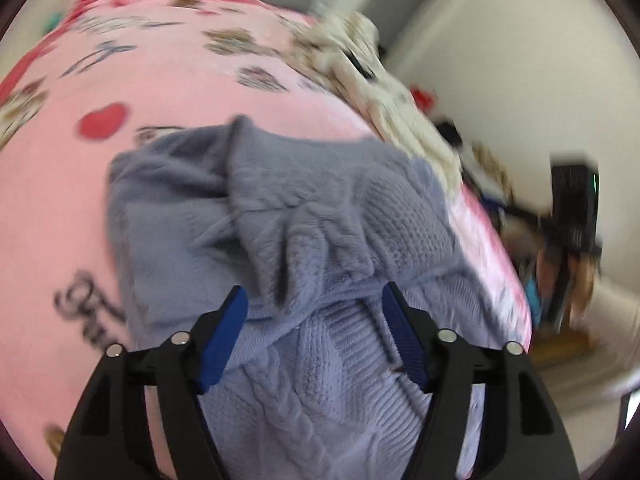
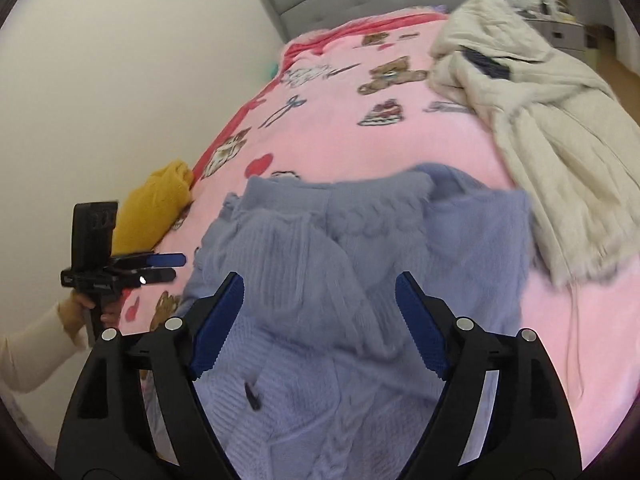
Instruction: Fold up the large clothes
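Both grippers point(image 1: 314, 304) point(image 2: 319, 290) above sweater point(image 2: 360, 248)

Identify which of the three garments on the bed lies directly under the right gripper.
The blue-grey knit sweater lies under the open right gripper. The cream garment lies farther right; the mustard one sits at the bed's left edge.

You had two grippers, one blue-grey sweater point(image 2: 360, 264), one cream garment point(image 2: 552, 128), one yellow garment point(image 2: 156, 204) and one pink blanket point(image 2: 360, 148).
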